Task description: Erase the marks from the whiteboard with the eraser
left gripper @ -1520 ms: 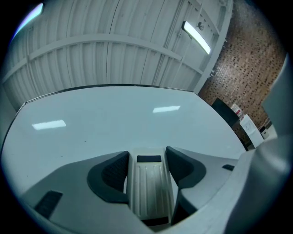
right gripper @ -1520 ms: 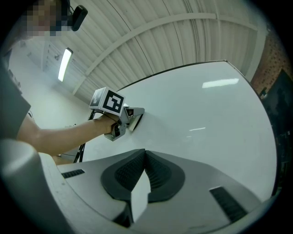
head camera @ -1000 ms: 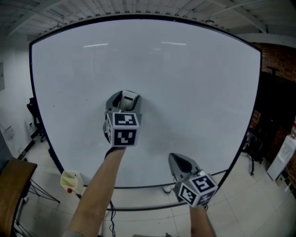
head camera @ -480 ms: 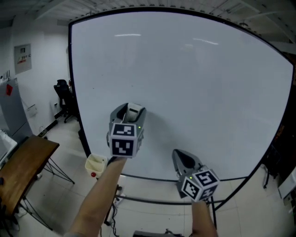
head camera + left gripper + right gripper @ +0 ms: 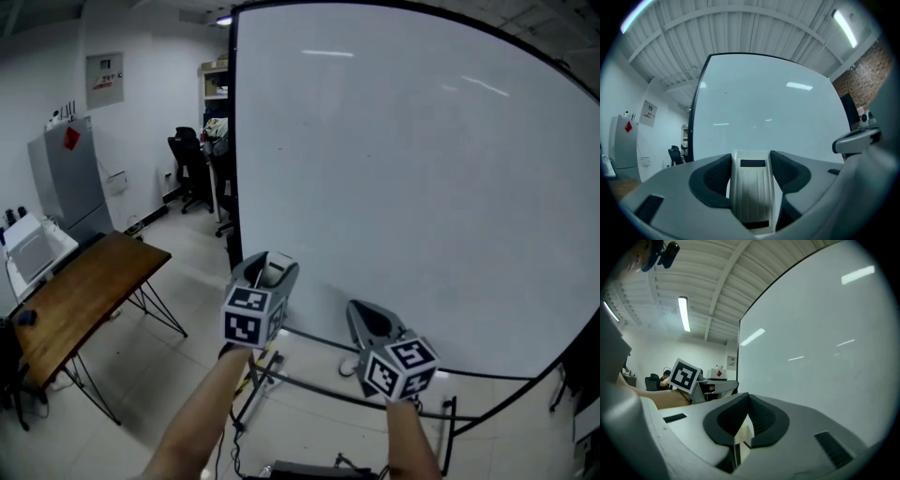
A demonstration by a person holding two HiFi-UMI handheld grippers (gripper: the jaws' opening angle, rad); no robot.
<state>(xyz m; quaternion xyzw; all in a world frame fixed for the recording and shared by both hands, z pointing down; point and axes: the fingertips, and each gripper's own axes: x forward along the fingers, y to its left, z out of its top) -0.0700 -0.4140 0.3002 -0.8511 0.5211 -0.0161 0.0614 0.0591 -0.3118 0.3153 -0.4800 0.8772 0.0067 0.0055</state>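
Observation:
The whiteboard (image 5: 422,187) fills the right of the head view and looks clean apart from a tiny dark speck (image 5: 279,147) high up. My left gripper (image 5: 267,274) is low by the board's bottom left corner, shut on a white ribbed eraser (image 5: 275,270). In the left gripper view the eraser (image 5: 751,187) sits clamped between the two dark pads, facing the board (image 5: 773,103). My right gripper (image 5: 362,317) hangs lower right of it, jaws together, holding nothing. The right gripper view shows its jaws (image 5: 747,420) shut beside the board (image 5: 825,333).
A wooden table (image 5: 84,291) stands at the left, with a grey cabinet (image 5: 61,178) and an office chair (image 5: 187,164) behind it. The board's black stand legs (image 5: 281,375) cross the tiled floor below the grippers.
The view has swung left, so the board now sits at the right. Both grippers have dropped toward the board's lower left corner. The left one still holds the eraser.

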